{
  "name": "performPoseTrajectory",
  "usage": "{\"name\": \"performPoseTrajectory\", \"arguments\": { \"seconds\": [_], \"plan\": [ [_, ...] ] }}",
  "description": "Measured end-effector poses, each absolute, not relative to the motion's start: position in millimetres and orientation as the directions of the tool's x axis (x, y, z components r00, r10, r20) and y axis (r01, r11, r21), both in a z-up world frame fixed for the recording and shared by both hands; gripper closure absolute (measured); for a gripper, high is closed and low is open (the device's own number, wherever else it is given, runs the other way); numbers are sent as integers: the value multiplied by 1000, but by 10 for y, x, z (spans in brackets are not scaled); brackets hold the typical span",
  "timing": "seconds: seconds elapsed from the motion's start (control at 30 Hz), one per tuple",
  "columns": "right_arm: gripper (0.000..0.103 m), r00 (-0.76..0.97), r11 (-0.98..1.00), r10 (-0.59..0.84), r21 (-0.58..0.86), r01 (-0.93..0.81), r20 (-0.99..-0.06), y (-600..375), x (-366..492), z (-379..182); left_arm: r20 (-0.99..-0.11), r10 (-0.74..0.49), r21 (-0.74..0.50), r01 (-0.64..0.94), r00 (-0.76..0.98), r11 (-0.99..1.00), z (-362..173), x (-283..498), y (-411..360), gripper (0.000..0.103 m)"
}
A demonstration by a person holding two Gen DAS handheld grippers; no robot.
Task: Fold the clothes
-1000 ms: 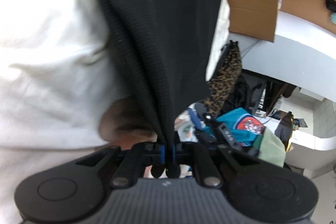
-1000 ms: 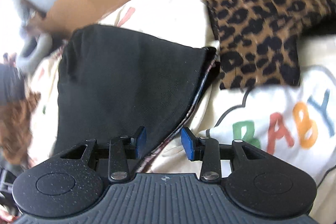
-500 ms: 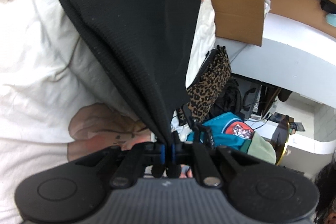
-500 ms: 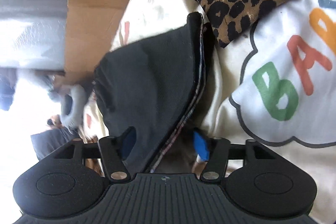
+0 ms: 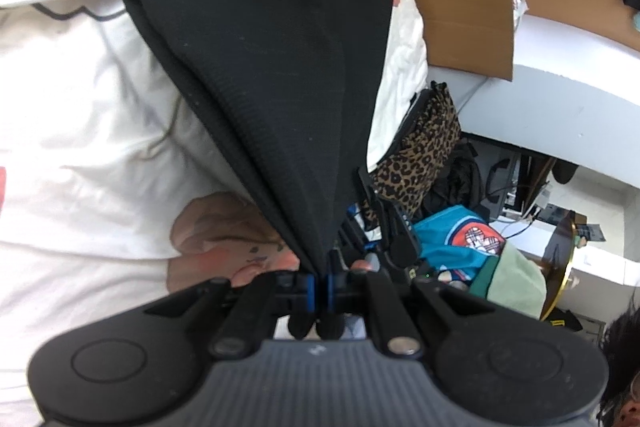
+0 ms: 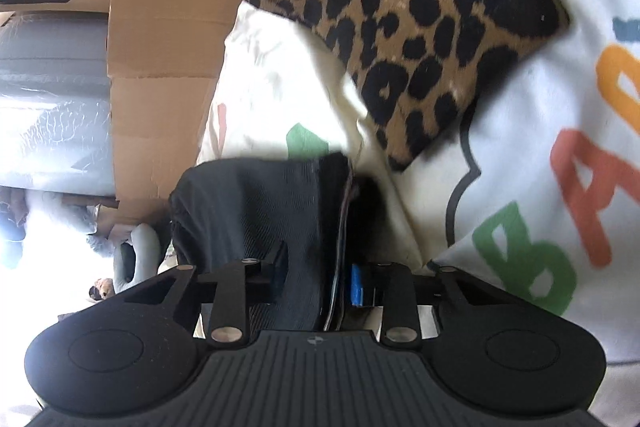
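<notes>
The black garment (image 5: 280,67) is being held above the printed bedsheet (image 5: 80,131), clenched at one corner by the left claw (image 5: 319,287) while the parted right claw (image 6: 316,277) straddles its edge (image 6: 280,227), which should be gripped before laying flat.

Black ribbed-knit garment (image 5: 280,47), folded double, draped over white printed bedding

Both wrist views close above bedding, sharing black garment (image 5: 288,67), cardboard (image 6: 160,75)
</notes>
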State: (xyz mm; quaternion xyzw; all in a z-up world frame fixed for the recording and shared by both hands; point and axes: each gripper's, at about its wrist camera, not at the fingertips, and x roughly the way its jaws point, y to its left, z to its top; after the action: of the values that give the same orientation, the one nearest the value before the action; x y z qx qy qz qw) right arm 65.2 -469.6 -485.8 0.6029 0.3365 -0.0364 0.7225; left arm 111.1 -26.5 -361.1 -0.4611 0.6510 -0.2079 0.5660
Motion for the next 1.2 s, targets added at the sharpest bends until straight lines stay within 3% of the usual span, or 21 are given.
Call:
{"name": "performPoseTrajectory", "arguments": {
  "seconds": [0.1, 0.17, 0.23, 0.9, 1.2],
  "plan": [
    [79, 768, 295, 339, 837, 461, -543, -4689, 638, -4861, -559, -828, -784, -360, 55, 505, -3618, 1098, -235, 97],
    [92, 765, 313, 329, 828, 465, -554, -4706, 630, -4855, -568, -822, -779, -354, 47, 518, -3626, 1088, -218, 97],
    [98, 760, 330, 328, 822, 464, -560, -4726, 644, -4837, -580, -814, -773, -339, 36, 536, -3625, 1083, -198, 97],
    [99, 602, 564, 609, 816, 130, -516, -4215, 825, -4017, -767, -641, -623, -215, -19, 752, -2816, 1138, 504, 98],
    [99, 487, 648, 620, 751, 124, -615, -4085, 748, -3943, -793, -602, -585, -165, -87, 794, -3256, 1071, 490, 98]
  ]
}}
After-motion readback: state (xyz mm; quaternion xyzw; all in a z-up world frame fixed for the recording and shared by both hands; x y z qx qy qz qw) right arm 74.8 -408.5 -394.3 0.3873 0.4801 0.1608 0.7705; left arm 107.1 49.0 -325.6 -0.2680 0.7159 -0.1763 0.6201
